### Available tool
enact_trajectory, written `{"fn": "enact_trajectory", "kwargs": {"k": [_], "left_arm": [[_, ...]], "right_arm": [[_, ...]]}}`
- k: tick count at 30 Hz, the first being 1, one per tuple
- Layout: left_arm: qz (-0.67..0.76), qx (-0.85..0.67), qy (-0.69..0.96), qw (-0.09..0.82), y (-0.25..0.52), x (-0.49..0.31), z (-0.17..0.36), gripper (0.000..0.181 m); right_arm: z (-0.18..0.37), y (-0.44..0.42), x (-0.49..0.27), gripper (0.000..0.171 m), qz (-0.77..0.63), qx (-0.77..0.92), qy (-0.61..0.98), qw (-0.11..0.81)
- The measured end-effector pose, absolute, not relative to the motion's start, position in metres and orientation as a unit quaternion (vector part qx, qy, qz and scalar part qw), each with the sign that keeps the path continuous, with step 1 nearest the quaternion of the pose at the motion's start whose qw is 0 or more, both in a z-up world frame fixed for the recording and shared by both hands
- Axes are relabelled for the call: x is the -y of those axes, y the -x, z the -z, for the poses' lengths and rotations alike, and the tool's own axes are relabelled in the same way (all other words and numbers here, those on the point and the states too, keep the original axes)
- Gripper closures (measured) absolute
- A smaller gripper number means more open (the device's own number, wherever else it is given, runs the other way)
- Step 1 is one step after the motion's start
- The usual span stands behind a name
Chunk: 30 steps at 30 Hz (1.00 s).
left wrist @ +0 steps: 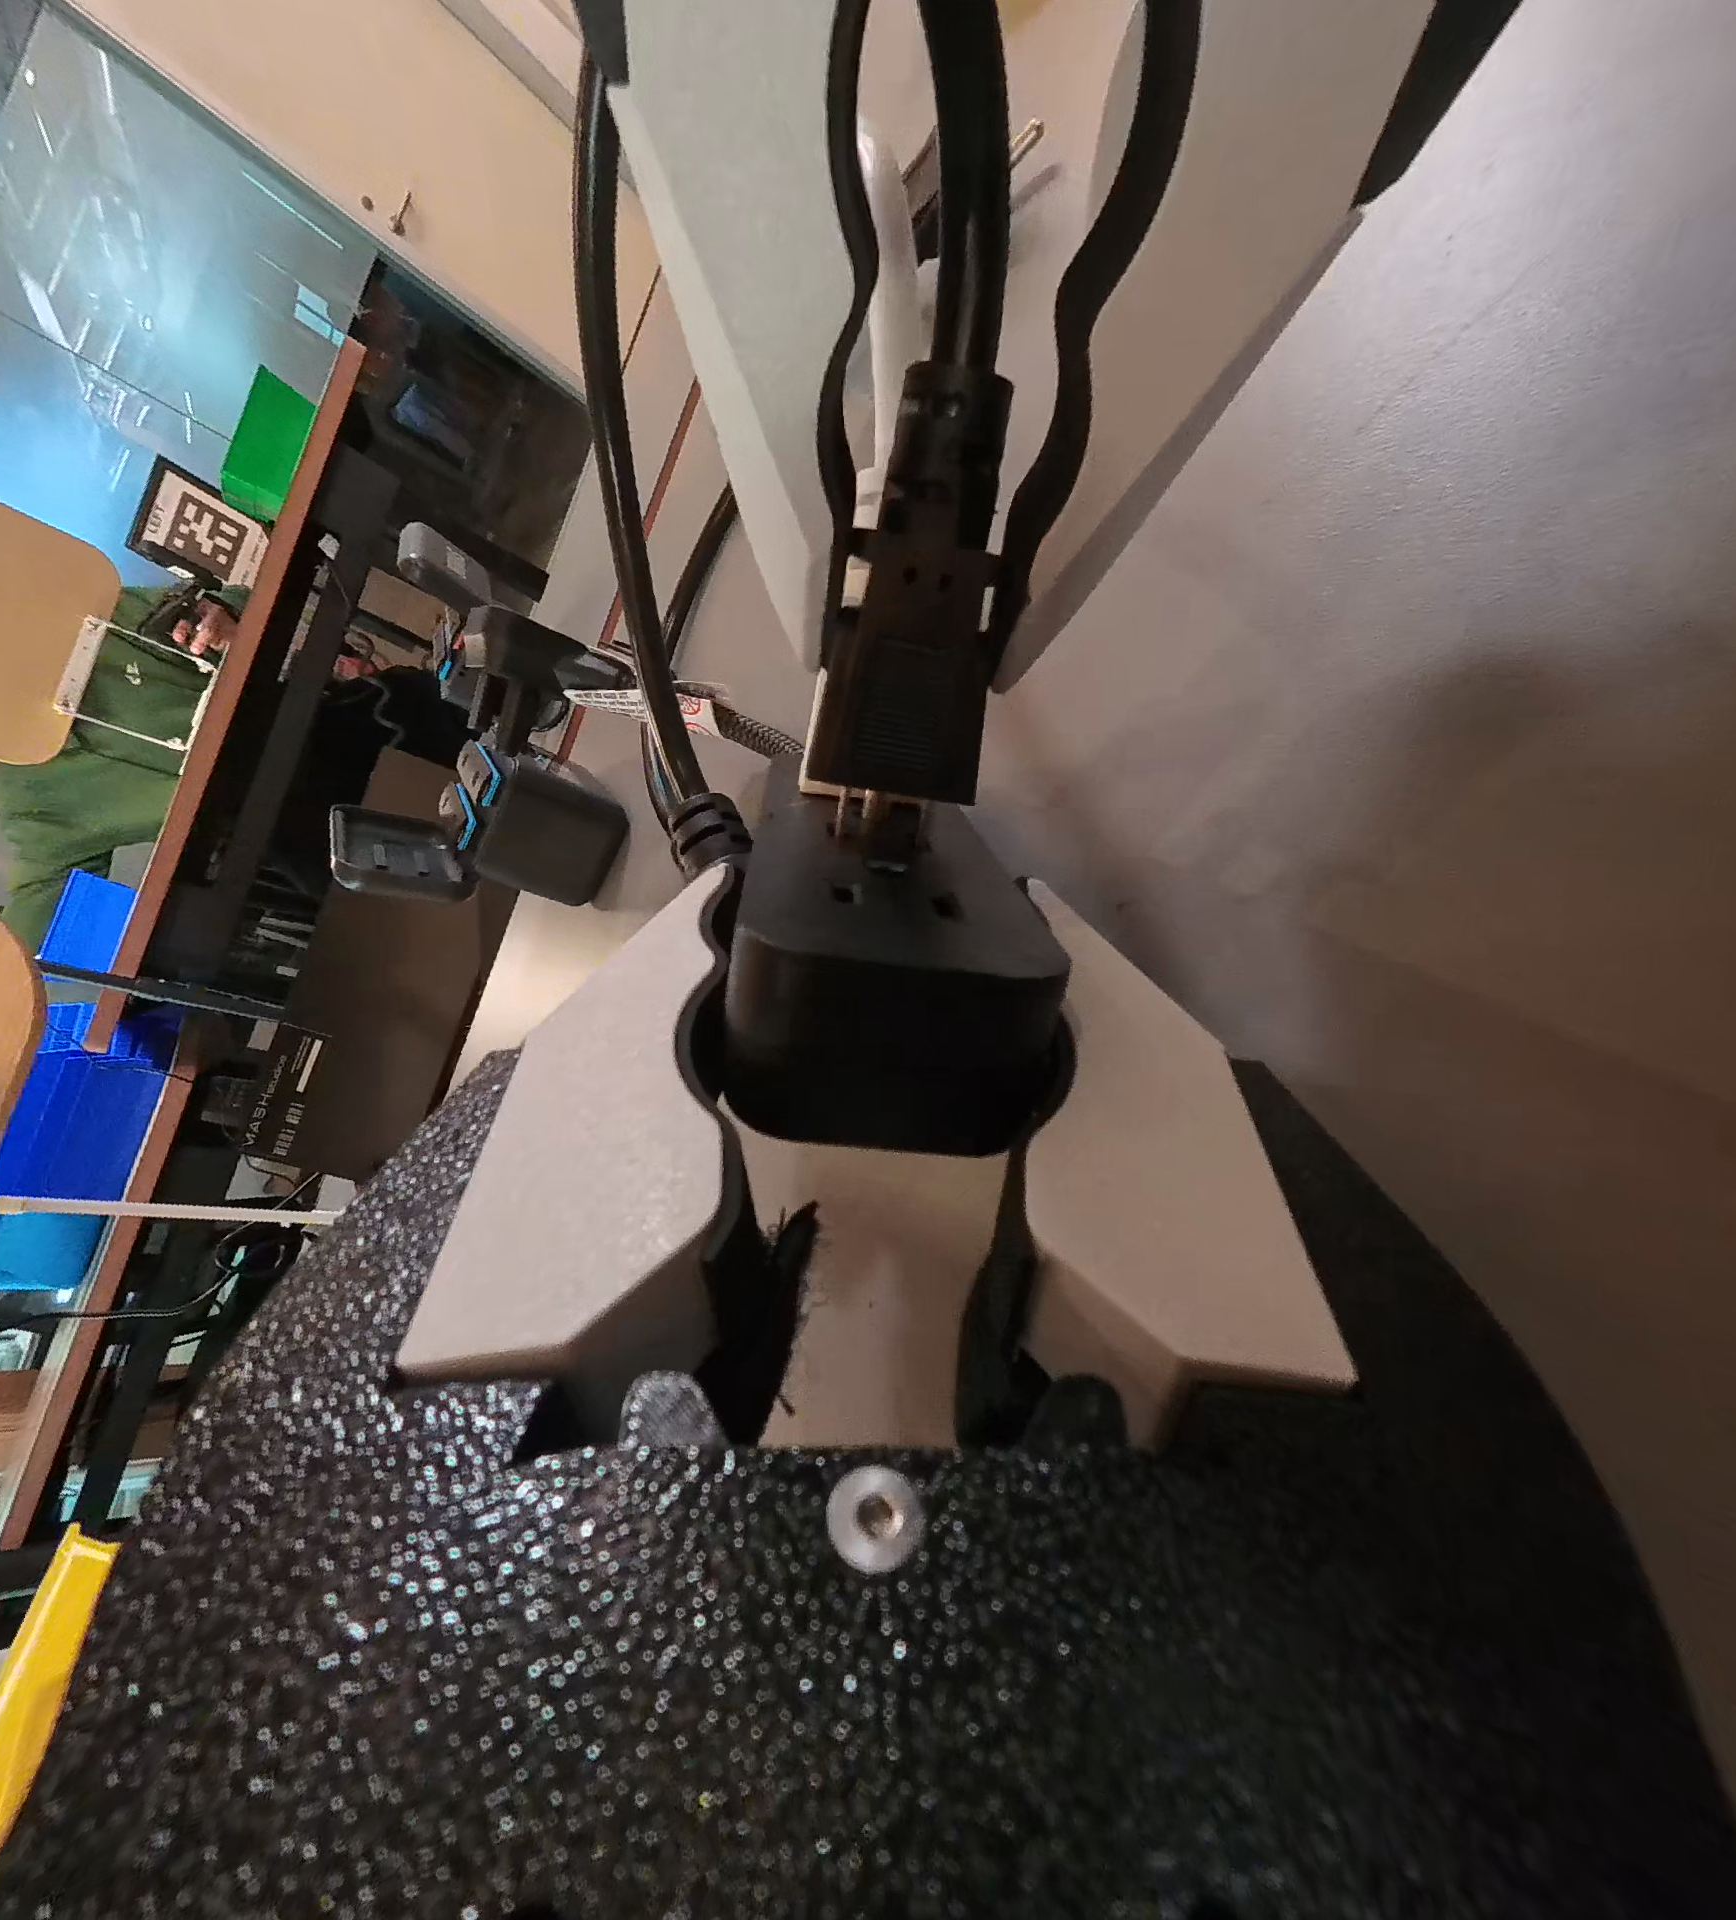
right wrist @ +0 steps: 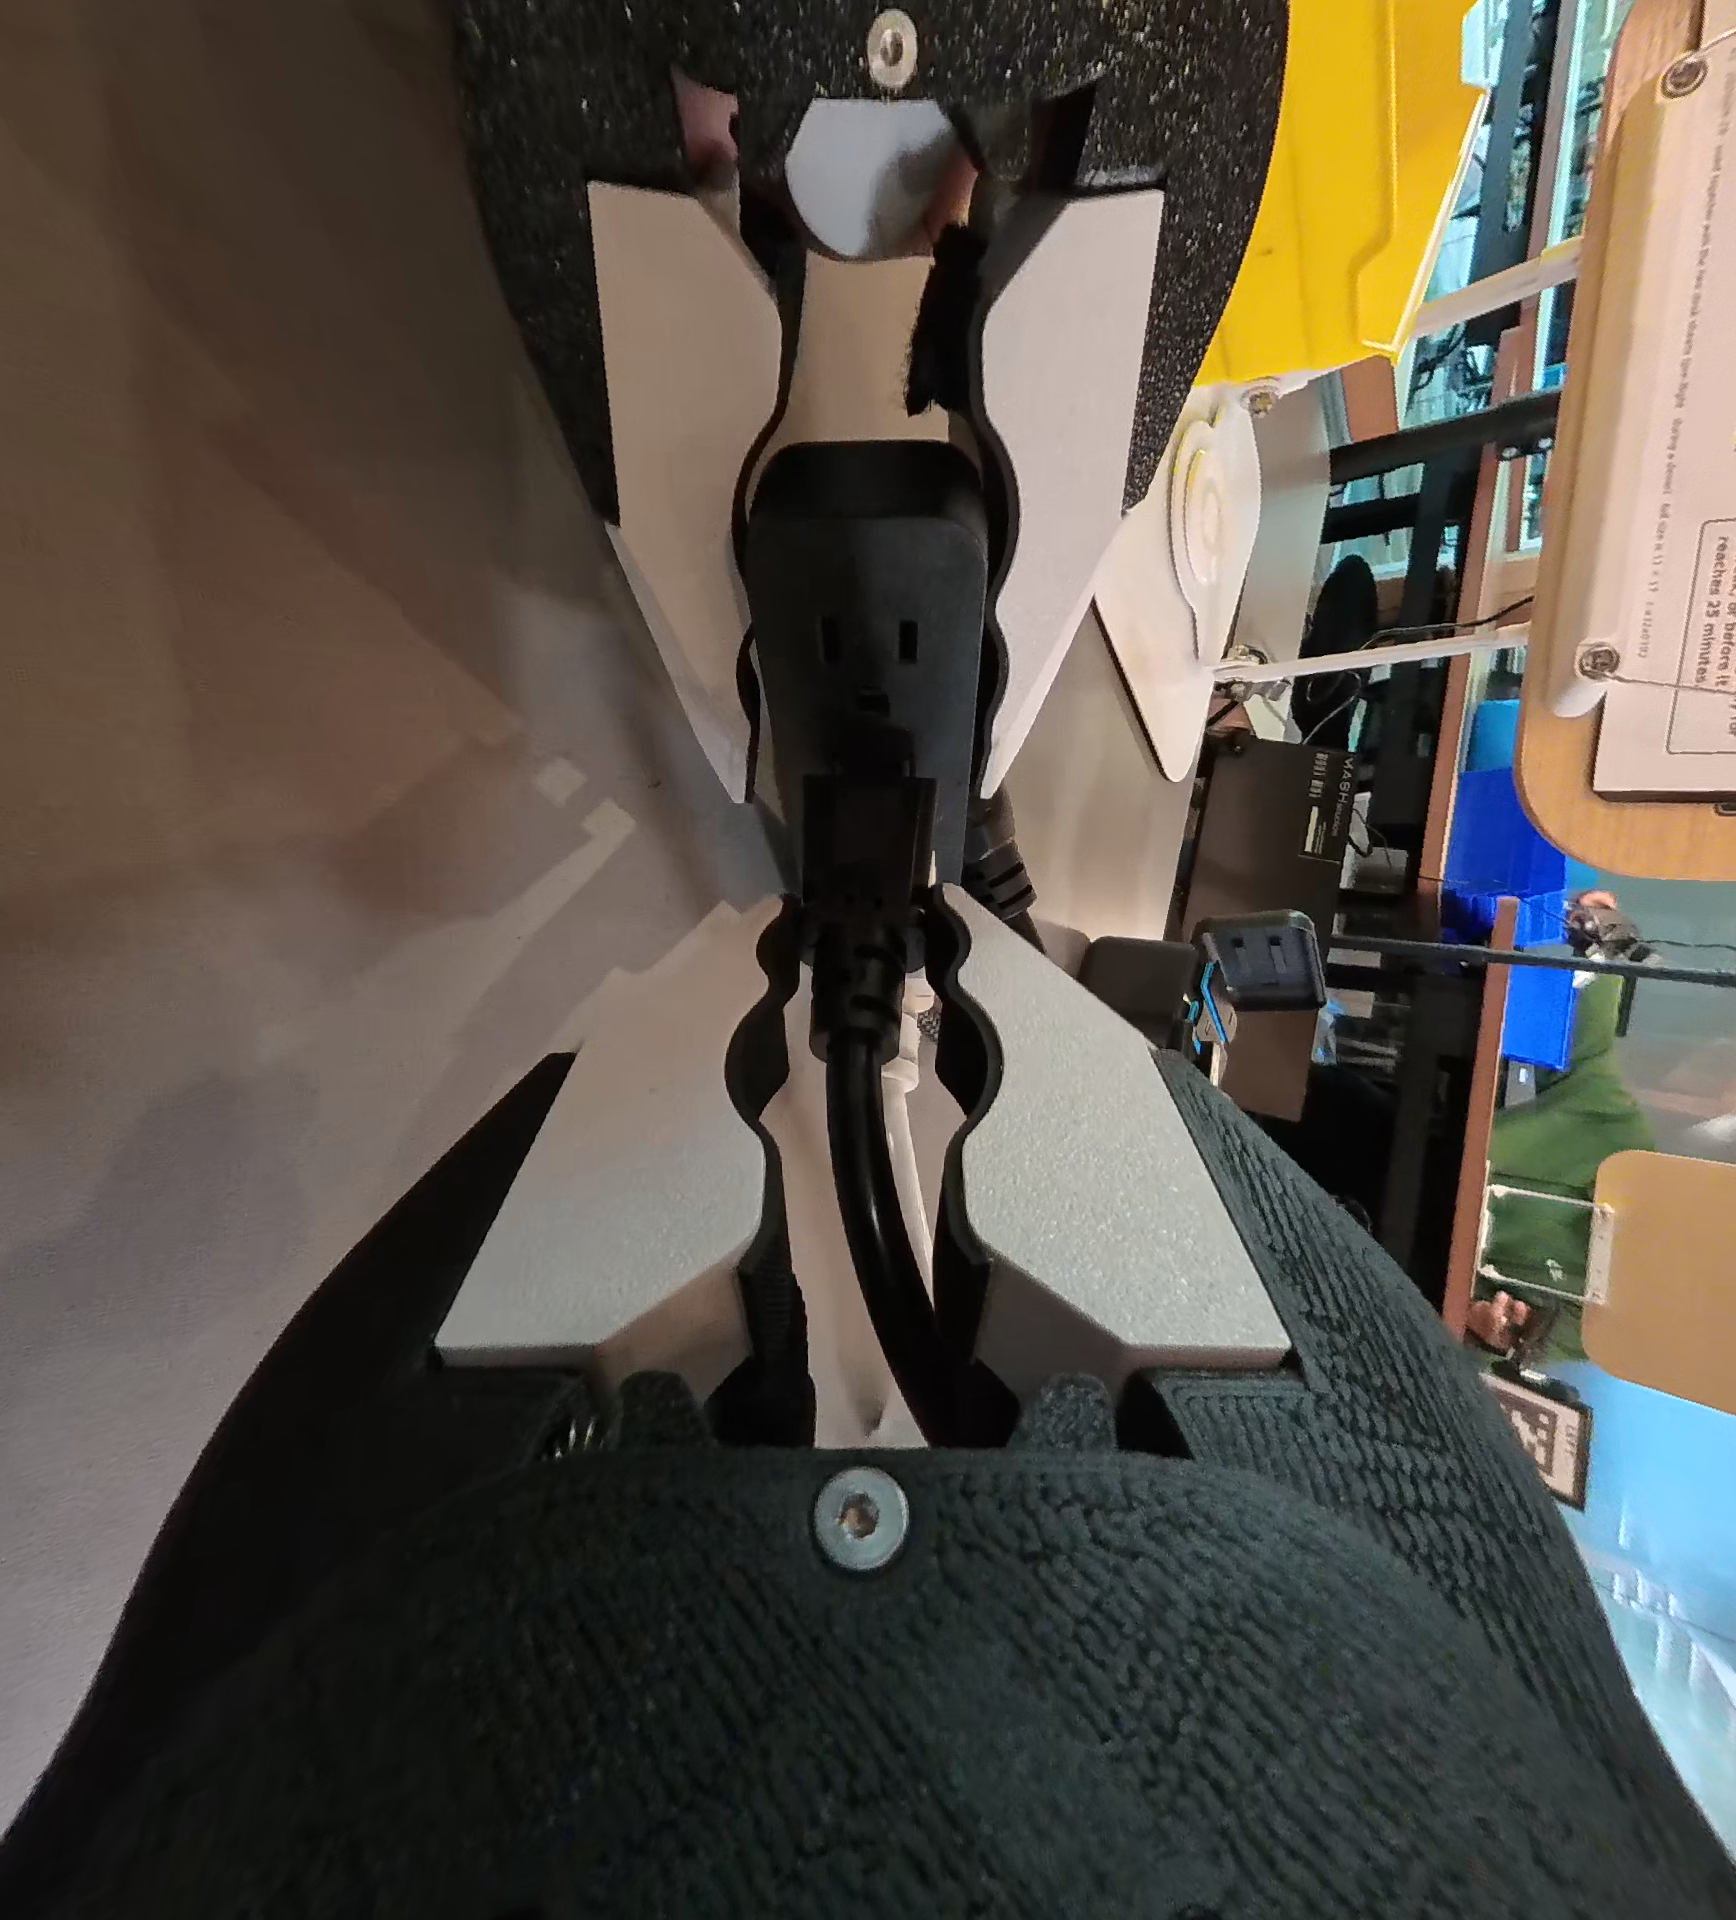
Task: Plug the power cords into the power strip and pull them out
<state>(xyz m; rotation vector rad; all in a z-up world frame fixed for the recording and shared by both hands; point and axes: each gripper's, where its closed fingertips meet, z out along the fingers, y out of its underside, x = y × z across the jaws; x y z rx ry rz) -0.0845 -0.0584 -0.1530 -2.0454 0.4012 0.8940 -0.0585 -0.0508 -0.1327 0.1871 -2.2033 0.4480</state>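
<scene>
So the left gripper (left wrist: pixel 885 997) is clamping the end of the black power strip (left wrist: pixel 890 935) while the right gripper (right wrist: pixel 859 997) is gripping a black plug (right wrist: pixel 869 831), and the left wrist view is showing its prongs (left wrist: pixel 869 810) partway in a socket, so I can't tell if it's going in or coming out. Either way the next move is looking like a straight push or pull along the prongs, no twisting. Both are sitting nose to nose by a pale wall (left wrist: pixel 1466 623), with a second black cord (left wrist: pixel 625 520) hanging just beside, so room is tight.
</scene>
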Motion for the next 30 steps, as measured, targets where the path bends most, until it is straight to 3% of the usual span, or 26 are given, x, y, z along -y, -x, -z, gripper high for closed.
{"fn": "enact_trajectory", "kwargs": {"k": [30], "left_arm": [[-0.364,-0.162,0.819,0.414,0.086,0.056,0.159,0.131]], "right_arm": [[0.133,0.057,0.046,0.148,-0.186,0.896,-0.106,0.39]]}}
